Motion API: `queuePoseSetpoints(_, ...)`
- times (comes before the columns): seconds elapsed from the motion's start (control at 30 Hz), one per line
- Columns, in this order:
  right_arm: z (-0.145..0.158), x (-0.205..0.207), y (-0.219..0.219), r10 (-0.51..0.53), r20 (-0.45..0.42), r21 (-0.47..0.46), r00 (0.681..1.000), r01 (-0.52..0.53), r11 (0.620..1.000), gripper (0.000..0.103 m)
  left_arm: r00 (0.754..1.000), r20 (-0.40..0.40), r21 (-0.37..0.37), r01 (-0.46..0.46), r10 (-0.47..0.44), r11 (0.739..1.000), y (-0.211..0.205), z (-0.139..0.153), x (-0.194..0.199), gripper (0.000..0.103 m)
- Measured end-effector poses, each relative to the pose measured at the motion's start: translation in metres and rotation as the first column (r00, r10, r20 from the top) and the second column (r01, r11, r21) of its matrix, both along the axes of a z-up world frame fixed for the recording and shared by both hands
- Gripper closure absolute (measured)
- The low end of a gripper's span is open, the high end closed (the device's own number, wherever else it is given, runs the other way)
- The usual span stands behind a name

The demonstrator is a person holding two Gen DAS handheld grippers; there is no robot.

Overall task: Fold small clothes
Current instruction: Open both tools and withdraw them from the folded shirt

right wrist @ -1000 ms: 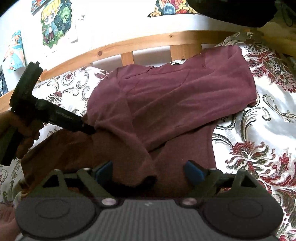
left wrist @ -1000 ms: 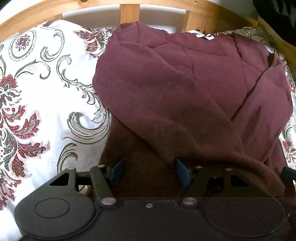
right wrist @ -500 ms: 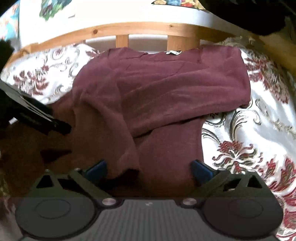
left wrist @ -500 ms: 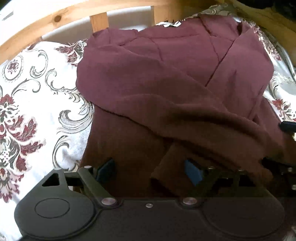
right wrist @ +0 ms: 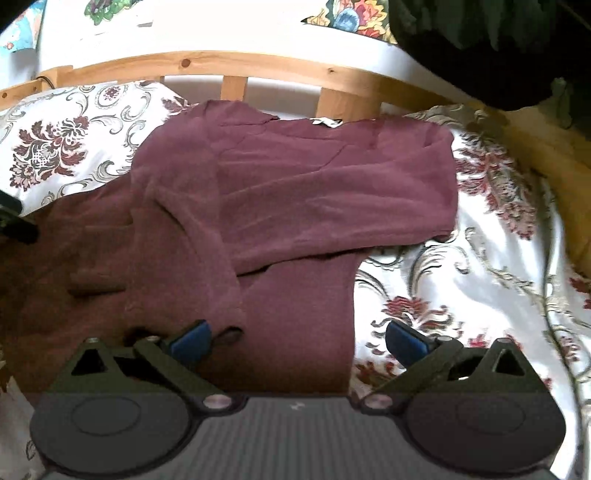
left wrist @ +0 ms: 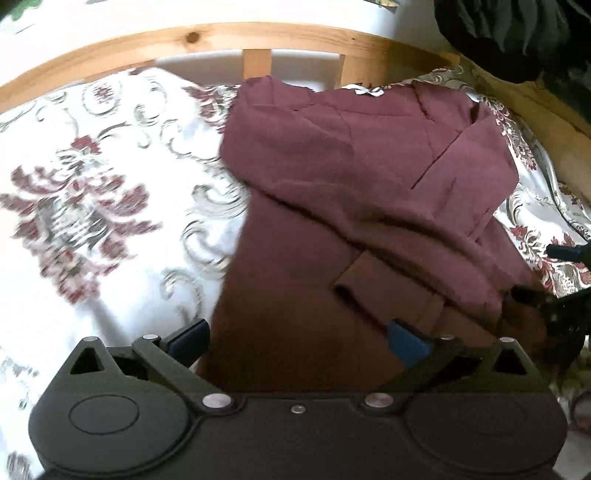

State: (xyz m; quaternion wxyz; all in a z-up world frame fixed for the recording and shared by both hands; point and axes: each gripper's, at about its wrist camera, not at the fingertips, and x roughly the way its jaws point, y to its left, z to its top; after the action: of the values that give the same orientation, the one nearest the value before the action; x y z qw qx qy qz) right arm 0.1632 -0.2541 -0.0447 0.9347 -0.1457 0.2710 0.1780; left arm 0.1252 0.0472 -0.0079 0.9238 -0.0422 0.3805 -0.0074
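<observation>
A maroon long-sleeved top [left wrist: 351, 177] lies on the bed with both sleeves folded across its front. My left gripper [left wrist: 297, 338] hovers over its lower left part. Its jaws are opening, with only flat fabric below them and nothing pinched. One sleeve cuff [left wrist: 351, 284] lies just ahead of its right pad. In the right wrist view the top [right wrist: 295, 184] fills the middle. My right gripper [right wrist: 299, 338] stands open over the hem, the other cuff [right wrist: 229, 332] lying loose by its left pad. The left gripper [right wrist: 14, 221] shows at the left edge.
The white bedspread [left wrist: 92, 221] with red floral print surrounds the top on both sides. A wooden slatted bed rail [left wrist: 221, 37] runs along the back. Dark clothing [left wrist: 517, 37] hangs at the upper right. Posters [right wrist: 351, 18] are on the wall.
Both grippers opened wide and the sleeves they carried now lie flat across the top. The left gripper drew away to the left. The right one stayed in place and rolled a little.
</observation>
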Motion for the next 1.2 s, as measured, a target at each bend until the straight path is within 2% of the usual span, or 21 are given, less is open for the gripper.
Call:
queuePoseSetpoints(0.3,0.017,-0.033,0.004,0.026,0.037,-0.051,0.999,-0.024,0.998,0.0,0.998,-0.029,-0.067,-0.065,0.064,0.996,0.028,-0.008,-0.033,0.001)
queuePoseSetpoints(0.47,0.014,-0.055,-0.001,0.035,0.03,-0.122,0.999,-0.031,0.992,0.0,0.999,-0.03,-0.005,-0.023,0.023,1.0,0.026,-0.009,-0.046,0.001)
queuePoseSetpoints(0.63,0.01,-0.074,-0.006,0.034,-0.02,-0.187,0.999,-0.038,0.982,0.0,0.998,-0.037,0.032,0.057,-0.056,0.998,0.023,-0.007,-0.054,0.001)
queuePoseSetpoints(0.73,0.002,-0.084,-0.002,0.048,-0.063,-0.259,0.997,-0.063,0.964,0.0,0.992,-0.04,0.08,0.125,-0.122,0.989,0.015,-0.008,-0.06,0.001)
queuePoseSetpoints(0.8,-0.004,-0.086,0.004,0.06,-0.082,-0.307,0.995,-0.082,0.948,0.0,0.988,-0.043,0.145,0.153,-0.148,0.978,0.008,-0.011,-0.064,0.001)
queuePoseSetpoints(0.9,-0.015,-0.087,0.015,0.085,-0.112,-0.358,0.99,-0.12,0.926,0.0,0.984,-0.067,0.252,0.18,-0.168,0.951,-0.001,-0.017,-0.066,0.001)
queuePoseSetpoints(1.03,-0.019,-0.088,0.022,0.098,-0.101,-0.389,0.99,-0.13,0.912,0.0,0.979,-0.104,0.349,0.202,-0.177,0.915,-0.004,-0.023,-0.065,0.001)
queuePoseSetpoints(1.2,-0.02,-0.083,0.021,0.106,-0.081,-0.383,0.991,-0.129,0.915,0.0,0.976,-0.117,0.382,0.217,-0.186,0.898,-0.004,-0.029,-0.05,0.0)
